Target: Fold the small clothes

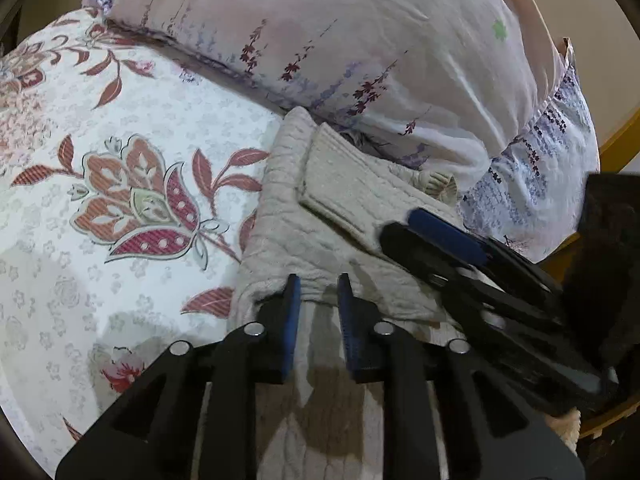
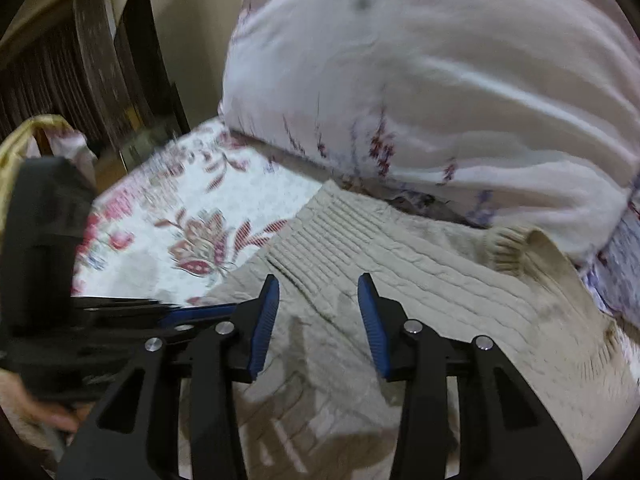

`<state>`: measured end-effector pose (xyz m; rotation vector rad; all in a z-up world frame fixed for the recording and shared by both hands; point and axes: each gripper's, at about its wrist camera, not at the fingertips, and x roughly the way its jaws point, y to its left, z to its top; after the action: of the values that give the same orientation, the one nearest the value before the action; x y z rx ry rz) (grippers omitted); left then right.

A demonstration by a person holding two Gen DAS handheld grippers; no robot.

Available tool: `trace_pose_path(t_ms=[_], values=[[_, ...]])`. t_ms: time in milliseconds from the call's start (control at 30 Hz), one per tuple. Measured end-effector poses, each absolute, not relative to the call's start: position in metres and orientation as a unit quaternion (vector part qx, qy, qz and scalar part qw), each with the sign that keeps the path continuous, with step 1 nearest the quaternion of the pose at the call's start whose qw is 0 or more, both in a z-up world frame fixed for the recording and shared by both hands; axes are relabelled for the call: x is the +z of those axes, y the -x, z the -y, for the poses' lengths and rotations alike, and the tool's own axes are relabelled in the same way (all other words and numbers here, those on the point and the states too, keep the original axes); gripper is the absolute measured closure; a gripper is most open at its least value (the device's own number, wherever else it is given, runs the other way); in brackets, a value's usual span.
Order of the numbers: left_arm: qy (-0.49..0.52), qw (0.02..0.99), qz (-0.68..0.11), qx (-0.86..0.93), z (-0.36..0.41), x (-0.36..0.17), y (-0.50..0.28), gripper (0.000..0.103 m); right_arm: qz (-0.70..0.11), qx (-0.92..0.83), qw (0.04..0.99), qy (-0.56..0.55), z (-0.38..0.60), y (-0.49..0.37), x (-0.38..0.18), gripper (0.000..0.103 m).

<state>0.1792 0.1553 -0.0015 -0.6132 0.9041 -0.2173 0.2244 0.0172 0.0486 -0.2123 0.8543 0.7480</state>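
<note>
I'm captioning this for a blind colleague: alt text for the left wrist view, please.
A beige knitted garment lies partly folded on a floral bedsheet, against a pillow. The left gripper hovers open at its near edge; the right gripper reaches in from the right.

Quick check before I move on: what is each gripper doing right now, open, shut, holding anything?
Left gripper: open, narrow gap, tips at a fold of the beige knit sweater, pads not pressing it.
Right gripper: open above the sweater, nothing held.
</note>
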Motion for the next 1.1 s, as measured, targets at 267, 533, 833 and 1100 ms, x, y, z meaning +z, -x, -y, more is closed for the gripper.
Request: trace_pose_path(t_ms=[267, 533, 833, 1100], values=[[0.294, 0.846, -0.43, -0.108, -0.159, -0.007, -0.175, 0.084, -0.403, 0.313, 0.849, 0.139, -0.016, -0.225, 0.023, 0.098], [0.284, 0.847, -0.437, -0.106, -0.156, -0.008, -0.18, 0.084, -0.371, 0.284, 0.883, -0.046, 0.069, -0.23, 0.066, 0.098], [0.271, 0.849, -0.44, -0.108, -0.149, -0.006, -0.186, 0.084, -0.348, 0.121, 0.898, -0.24, 0.251, -0.185, 0.068, 0.094], [0.268, 0.847, -0.442, -0.128, -0.144, -0.002, -0.181, 0.063, -0.407, 0.034, 0.854, -0.322, 0.34, -0.165, 0.03, 0.054]])
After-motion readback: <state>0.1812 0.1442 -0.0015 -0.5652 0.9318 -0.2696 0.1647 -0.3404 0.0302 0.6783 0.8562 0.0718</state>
